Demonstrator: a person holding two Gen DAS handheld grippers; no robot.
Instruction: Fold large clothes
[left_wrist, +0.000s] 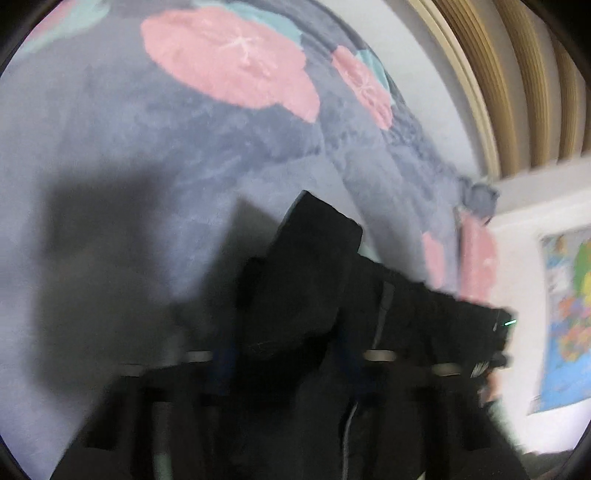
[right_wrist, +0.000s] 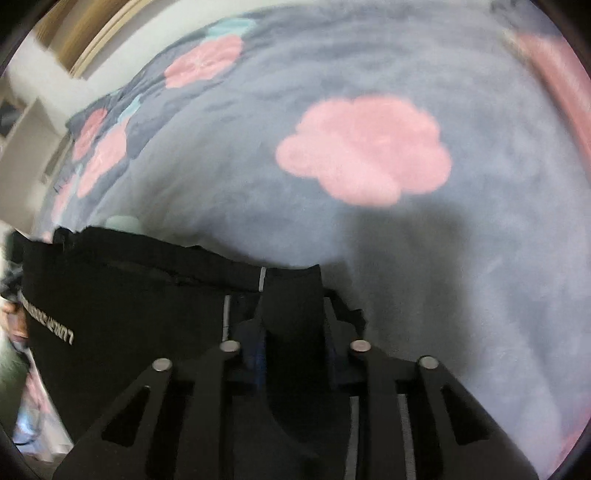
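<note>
A large black garment (right_wrist: 122, 306) with small white lettering hangs stretched between my two grippers above the bed. My right gripper (right_wrist: 293, 332) is shut on one top corner of it; black cloth stands up between the fingers. In the left wrist view my left gripper (left_wrist: 288, 332) is shut on the other corner of the black garment (left_wrist: 424, 325), which runs off to the right. The fingers are mostly covered by cloth. Both views are blurred by motion.
A grey-blue blanket (right_wrist: 424, 258) with pink flowers covers the bed below. A white wall with a coloured map (left_wrist: 569, 314) and ribbed beige panels (left_wrist: 517, 74) stand beyond the bed's edge. Shelving (right_wrist: 26, 122) shows at the far left of the right wrist view.
</note>
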